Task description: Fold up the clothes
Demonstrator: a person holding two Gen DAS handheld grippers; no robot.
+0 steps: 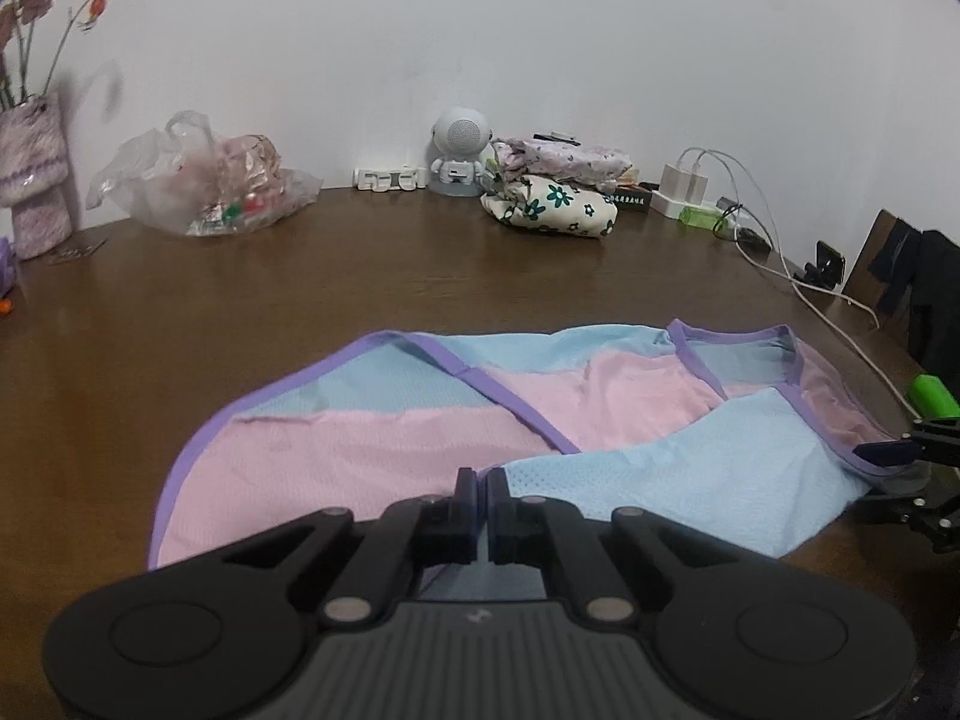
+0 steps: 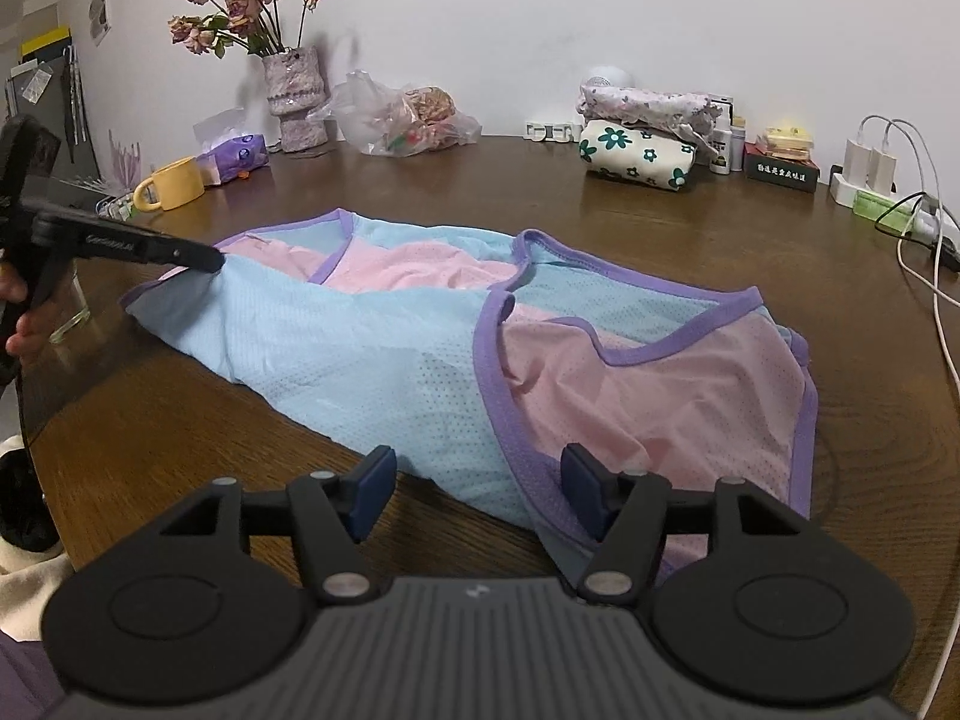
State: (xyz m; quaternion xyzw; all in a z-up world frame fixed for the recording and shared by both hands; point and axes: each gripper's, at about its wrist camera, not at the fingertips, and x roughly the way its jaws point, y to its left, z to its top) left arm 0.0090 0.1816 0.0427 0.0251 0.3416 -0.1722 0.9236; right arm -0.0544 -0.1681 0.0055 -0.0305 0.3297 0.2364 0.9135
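Plain white wall (image 2: 540, 12), evenly lit. Dark brown wooden table (image 2: 420, 180), glossy, with a curved edge. Along its far side: vase of dried roses (image 2: 294, 90), clear plastic bag (image 1: 198, 186), chargers with white cables (image 2: 870, 162). Far left, possibly a dark cabinet (image 2: 42, 102).

Pink and pale blue mesh garment (image 2: 420, 348) edged in purple, on a brown wooden table (image 2: 540, 192), cream folded cloth (image 2: 636, 156) dotted with green flowers
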